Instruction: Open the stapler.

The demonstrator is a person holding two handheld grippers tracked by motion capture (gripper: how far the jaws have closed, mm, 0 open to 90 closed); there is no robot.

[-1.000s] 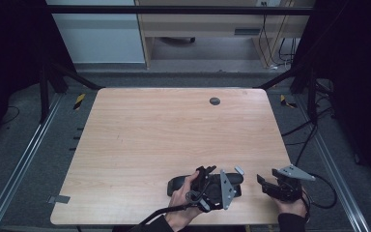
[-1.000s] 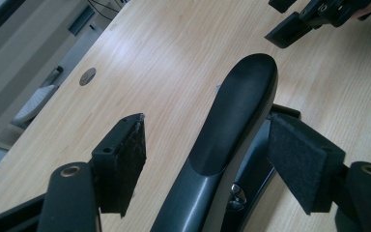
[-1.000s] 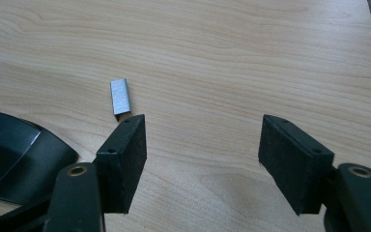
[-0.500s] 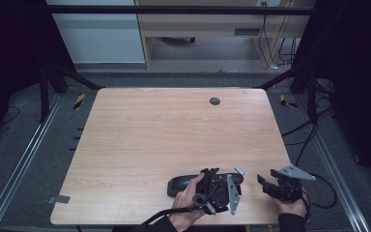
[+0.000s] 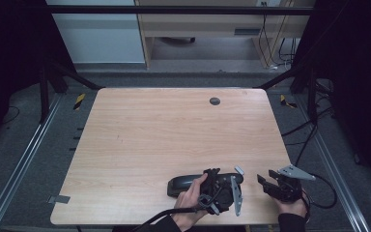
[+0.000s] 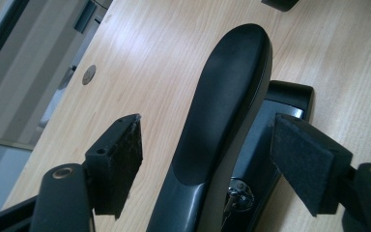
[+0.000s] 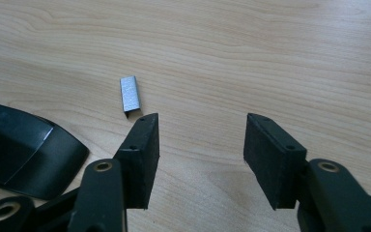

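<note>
Left gripper (image 6: pixel 207 159) low, jaws open astride stapler (image 6: pixel 222 116).

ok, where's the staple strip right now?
In the right gripper view the staple strip lies flat on the wooden table, just beyond the tip of the right gripper's left-hand jaw, outside the gap, with the black stapler at lower left.

Your high view looks forward and down over the whole counter (image 5: pixel 174 140), each gripper view rides close above the wood, both share the black stapler (image 5: pixel 186 183) at your near edge
</note>
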